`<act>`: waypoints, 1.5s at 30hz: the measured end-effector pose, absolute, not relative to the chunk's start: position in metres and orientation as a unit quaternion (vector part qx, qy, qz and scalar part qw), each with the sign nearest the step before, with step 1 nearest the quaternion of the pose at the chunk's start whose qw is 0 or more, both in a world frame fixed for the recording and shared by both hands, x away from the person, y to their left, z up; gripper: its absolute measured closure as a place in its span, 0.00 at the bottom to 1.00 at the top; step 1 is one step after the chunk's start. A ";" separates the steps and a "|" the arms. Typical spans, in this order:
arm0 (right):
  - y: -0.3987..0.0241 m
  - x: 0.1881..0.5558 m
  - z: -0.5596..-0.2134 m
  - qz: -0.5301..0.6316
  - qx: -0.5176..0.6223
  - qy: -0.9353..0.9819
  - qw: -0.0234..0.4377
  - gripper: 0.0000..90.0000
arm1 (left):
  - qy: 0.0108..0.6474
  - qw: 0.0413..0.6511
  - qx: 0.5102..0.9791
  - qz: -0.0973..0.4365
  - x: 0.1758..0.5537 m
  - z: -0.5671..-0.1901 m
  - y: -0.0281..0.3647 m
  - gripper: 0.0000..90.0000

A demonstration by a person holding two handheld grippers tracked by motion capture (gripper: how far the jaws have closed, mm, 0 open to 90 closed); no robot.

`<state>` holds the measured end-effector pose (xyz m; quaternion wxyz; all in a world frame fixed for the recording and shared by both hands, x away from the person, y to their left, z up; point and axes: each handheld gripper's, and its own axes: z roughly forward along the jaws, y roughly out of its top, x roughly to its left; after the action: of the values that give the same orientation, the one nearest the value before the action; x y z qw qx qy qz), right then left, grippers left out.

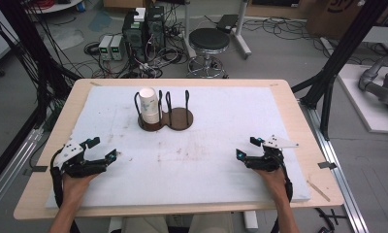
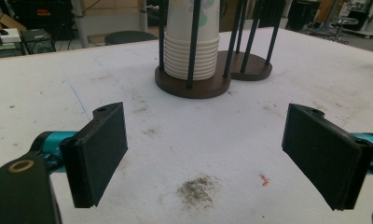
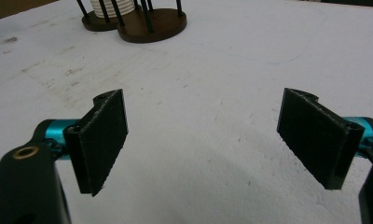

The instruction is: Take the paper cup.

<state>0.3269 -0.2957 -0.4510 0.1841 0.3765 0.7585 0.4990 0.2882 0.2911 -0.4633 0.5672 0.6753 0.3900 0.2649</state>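
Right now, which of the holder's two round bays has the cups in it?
The left bay holds the stack of paper cups; the right bay has bare rods only.

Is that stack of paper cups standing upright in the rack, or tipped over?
Upright. The stack of paper cups stands straight inside the rack, in its left ring of black posts, resting on the brown base.

The cup stack (image 2: pixel 192 42) is cut off at the top edge.
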 end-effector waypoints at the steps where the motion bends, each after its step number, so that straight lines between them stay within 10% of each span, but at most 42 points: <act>1: -0.296 0.326 -0.451 0.500 0.376 0.759 0.183 0.18 | 0.389 0.568 0.675 0.265 0.288 -0.463 0.291 0.15; 24: -0.297 0.327 -0.451 0.505 0.379 0.755 0.176 0.18 | 0.393 0.569 0.676 0.255 0.291 -0.459 0.290 0.15; 45: -0.298 0.329 -0.451 0.503 0.380 0.757 0.173 0.18 | 0.345 0.571 0.691 0.278 0.334 -0.366 0.282 0.14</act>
<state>0.3286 -0.2978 -0.4511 0.1731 0.3795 0.7568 0.5032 0.3343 0.2823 -0.3661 0.5709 0.6911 0.3450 0.2782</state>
